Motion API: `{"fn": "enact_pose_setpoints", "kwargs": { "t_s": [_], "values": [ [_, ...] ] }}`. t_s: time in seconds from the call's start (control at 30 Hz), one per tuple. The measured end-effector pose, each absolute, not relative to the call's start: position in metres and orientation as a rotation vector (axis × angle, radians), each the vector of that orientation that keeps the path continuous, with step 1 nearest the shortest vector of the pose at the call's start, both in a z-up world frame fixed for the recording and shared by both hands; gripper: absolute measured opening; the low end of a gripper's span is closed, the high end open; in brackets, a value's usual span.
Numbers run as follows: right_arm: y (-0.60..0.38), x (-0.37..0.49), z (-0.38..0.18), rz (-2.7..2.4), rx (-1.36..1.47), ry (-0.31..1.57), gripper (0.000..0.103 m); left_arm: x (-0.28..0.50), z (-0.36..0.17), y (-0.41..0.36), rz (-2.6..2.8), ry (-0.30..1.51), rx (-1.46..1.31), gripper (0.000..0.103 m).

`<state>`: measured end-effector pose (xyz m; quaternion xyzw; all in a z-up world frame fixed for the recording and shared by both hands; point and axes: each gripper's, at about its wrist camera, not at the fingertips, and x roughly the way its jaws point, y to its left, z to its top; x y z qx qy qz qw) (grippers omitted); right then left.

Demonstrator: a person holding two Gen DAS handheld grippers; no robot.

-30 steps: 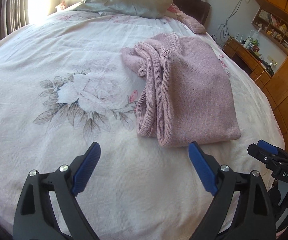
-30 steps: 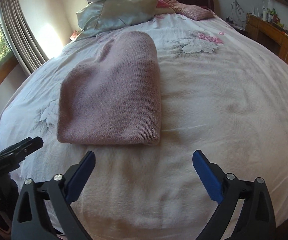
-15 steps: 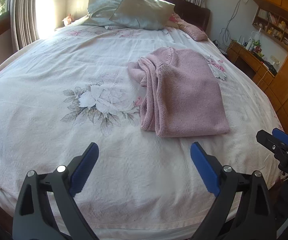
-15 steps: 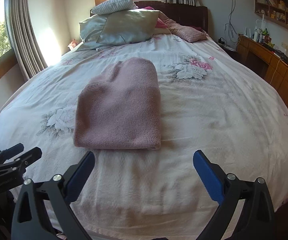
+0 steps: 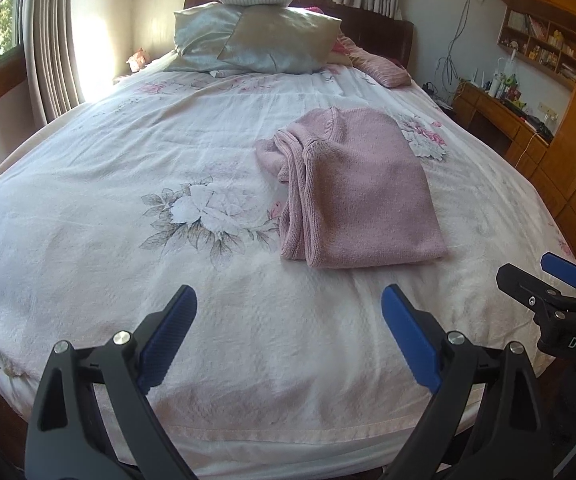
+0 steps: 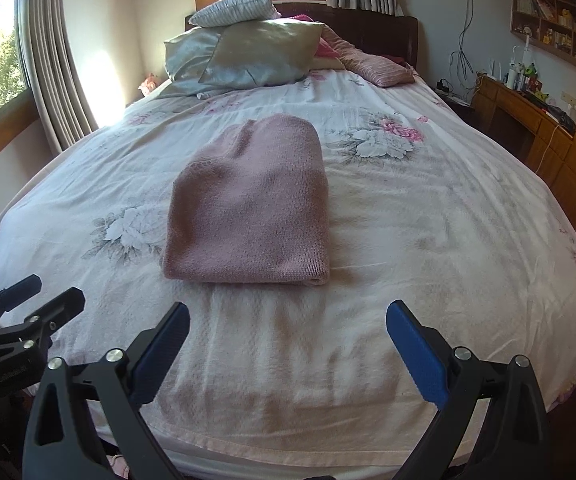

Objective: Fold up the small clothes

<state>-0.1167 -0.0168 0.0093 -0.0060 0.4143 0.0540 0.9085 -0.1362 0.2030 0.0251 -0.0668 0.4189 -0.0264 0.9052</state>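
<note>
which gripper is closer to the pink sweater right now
Right, slightly. The right gripper faces the pink sweater head-on; the left gripper sits off its left side. Both open, touching nothing.

**Two wrist views from the foot of the bed**

Both fisheye cameras sit low beyond the bed's [image 5: 88, 184] foot edge, facing the headboard [image 6: 367, 28]. The left view looks from further left. Both share the folded pink sweater [image 5: 359, 196] [image 6: 252, 204] and pillows [image 5: 264, 36].

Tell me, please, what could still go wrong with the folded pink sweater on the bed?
1. On the pink sweater, ribbed layers bulge loosely along one side, so the fold may slump open.
2. Both the left gripper and right gripper hang open and clear of it; regrasping one layer could undo the fold.
</note>
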Motion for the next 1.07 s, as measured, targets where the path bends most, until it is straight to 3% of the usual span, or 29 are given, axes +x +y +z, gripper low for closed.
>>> {"fn": "enact_pose_setpoints", "kwargs": {
  "t_s": [1.07],
  "values": [
    [-0.0234, -0.1153, 0.0015, 0.059, -0.002, 0.885, 0.099, -0.1381, 0.0215, 0.2008, -0.053, 0.873, -0.121, 0.093]
  ]
}}
